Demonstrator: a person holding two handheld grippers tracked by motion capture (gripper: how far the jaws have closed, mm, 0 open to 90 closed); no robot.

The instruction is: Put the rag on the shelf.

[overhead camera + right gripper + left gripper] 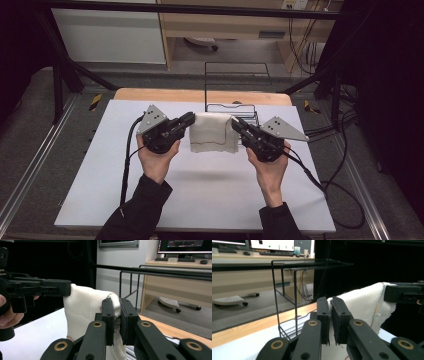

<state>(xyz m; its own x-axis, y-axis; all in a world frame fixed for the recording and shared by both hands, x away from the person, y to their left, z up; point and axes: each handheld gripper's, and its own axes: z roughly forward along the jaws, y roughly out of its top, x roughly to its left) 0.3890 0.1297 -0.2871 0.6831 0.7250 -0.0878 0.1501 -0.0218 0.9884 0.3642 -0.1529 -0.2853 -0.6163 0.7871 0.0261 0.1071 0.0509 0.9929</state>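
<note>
A folded white cloth (pixel 214 132) with a red stitched edge hangs in the air above the white table, stretched between both grippers. My left gripper (pixel 189 120) is shut on the cloth's top left corner; in the left gripper view the cloth (pixel 364 302) runs from between the jaws of that gripper (pixel 331 315) off to the right. My right gripper (pixel 237 124) is shut on the top right corner; in the right gripper view the cloth (pixel 83 307) bulges out of the closed jaws of my right gripper (pixel 117 312) and hangs down to the left.
A black wire rack (pixel 235 107) stands just behind the cloth at the table's far edge, its tall frame (pixel 284 290) close to the left gripper. The white table sheet (pixel 200 190) lies below. Cables (pixel 340 190) trail off the right side.
</note>
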